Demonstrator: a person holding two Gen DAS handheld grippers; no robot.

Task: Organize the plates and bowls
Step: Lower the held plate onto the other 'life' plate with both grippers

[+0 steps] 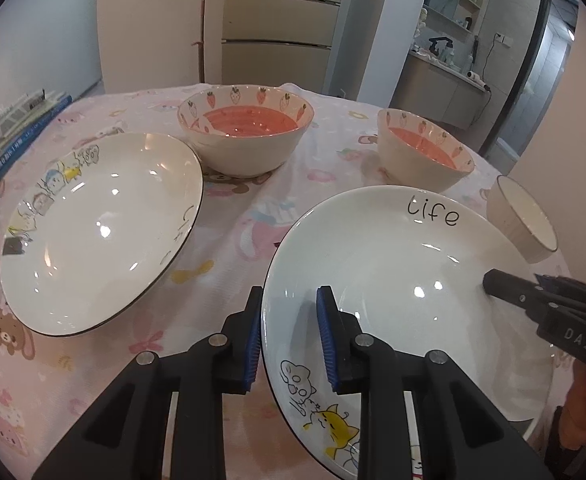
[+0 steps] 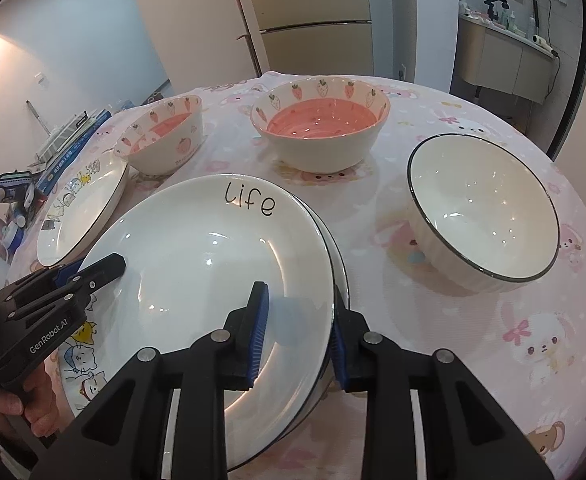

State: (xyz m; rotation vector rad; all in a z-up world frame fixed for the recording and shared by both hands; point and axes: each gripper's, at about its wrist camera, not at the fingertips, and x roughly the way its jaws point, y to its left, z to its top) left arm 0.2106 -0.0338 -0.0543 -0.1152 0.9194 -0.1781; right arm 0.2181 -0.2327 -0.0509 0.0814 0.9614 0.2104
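A white "life" plate (image 1: 393, 280) (image 2: 213, 264) lies on top of another plate whose rim (image 2: 339, 268) shows beneath it. My left gripper (image 1: 289, 336) straddles its left rim, jaws apart with a gap around the rim. My right gripper (image 2: 299, 332) straddles its right rim the same way. A second cartoon plate (image 1: 101, 232) (image 2: 81, 208) lies to the left. Two strawberry bowls with pink insides, a large one (image 1: 245, 132) (image 2: 321, 124) and a small one (image 1: 425, 148) (image 2: 165, 136), stand behind. A white ribbed bowl (image 2: 481, 212) (image 1: 521, 220) stands to the right.
The round table has a pink cartoon cloth (image 1: 229, 240). Books (image 1: 17, 132) are stacked at its left edge. A fridge (image 1: 277, 36) and a kitchen counter (image 1: 445, 80) stand beyond the table.
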